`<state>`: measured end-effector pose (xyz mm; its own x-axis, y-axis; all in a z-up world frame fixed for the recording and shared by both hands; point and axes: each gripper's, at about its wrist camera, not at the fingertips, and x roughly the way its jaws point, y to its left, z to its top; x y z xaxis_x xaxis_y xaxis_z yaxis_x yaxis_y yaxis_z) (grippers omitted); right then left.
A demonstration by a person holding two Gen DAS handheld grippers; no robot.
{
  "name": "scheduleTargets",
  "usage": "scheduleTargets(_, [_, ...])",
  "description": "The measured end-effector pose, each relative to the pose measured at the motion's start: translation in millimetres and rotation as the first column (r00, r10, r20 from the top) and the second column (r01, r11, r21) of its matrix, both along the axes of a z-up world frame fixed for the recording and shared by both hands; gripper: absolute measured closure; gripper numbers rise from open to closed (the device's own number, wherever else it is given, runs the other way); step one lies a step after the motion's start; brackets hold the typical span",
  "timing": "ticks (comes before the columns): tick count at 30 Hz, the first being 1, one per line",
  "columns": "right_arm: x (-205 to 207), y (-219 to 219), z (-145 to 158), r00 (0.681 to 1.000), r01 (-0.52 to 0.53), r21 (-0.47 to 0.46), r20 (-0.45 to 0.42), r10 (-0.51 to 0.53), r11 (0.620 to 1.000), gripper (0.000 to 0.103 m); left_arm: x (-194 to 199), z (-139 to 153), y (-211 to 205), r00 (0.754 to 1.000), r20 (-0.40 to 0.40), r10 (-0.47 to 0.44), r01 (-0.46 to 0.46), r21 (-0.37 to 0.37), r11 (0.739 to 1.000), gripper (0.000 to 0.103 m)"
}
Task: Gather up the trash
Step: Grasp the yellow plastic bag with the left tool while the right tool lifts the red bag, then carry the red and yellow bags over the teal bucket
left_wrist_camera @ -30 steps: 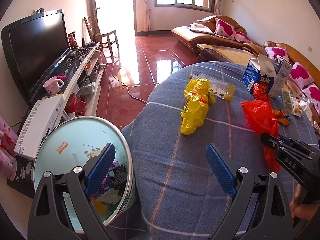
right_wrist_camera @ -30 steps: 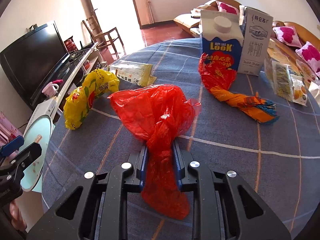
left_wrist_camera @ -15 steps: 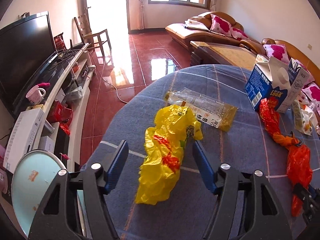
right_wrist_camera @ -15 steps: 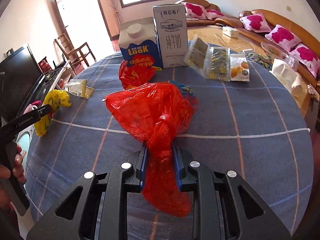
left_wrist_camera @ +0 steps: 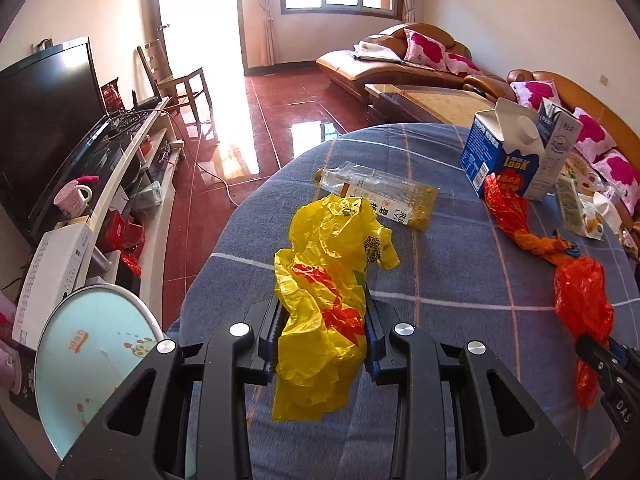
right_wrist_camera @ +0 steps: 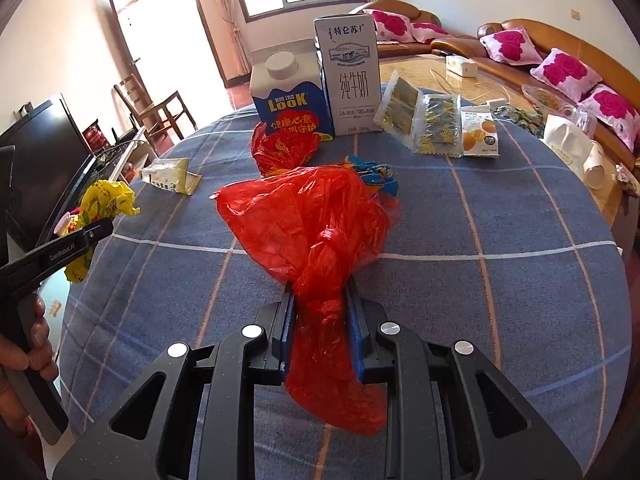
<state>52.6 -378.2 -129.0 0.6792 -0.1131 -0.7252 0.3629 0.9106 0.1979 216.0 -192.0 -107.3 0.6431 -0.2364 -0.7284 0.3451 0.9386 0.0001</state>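
On blue table, "LooK" carton [right_wrist_camera: 289, 94]; left tongs [left_wrist_camera: 322, 340] closing on yellow bag [left_wrist_camera: 326, 300], right tongs [right_wrist_camera: 320, 334] clamping red bag [right_wrist_camera: 320, 240]

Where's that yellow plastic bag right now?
In the left wrist view the yellow plastic bag lies on the blue checked tablecloth, between the closing left tongs, just in front of a flat clear wrapper.
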Motion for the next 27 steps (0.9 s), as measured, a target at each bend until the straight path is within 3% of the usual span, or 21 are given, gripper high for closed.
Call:
scheduleTargets(18, [-32.4, 58.3, 9.4, 0.998, -0.047, 0.022, 0.034, 0.046, 0.999, 0.079, -90.4, 5.9, 76.5, 0.999, -0.007, 0.047, -0.047, -0.027, 0.999, 0.071])
scheduleTargets(27, [-40.8, 90.7, 17.5, 0.994, -0.096, 0.002, 0.051, 0.096, 0.995, 0.079, -111.4, 9.9, 115.2, 0.997, 0.007, 0.083, -0.083, -0.036, 0.996, 0.071])
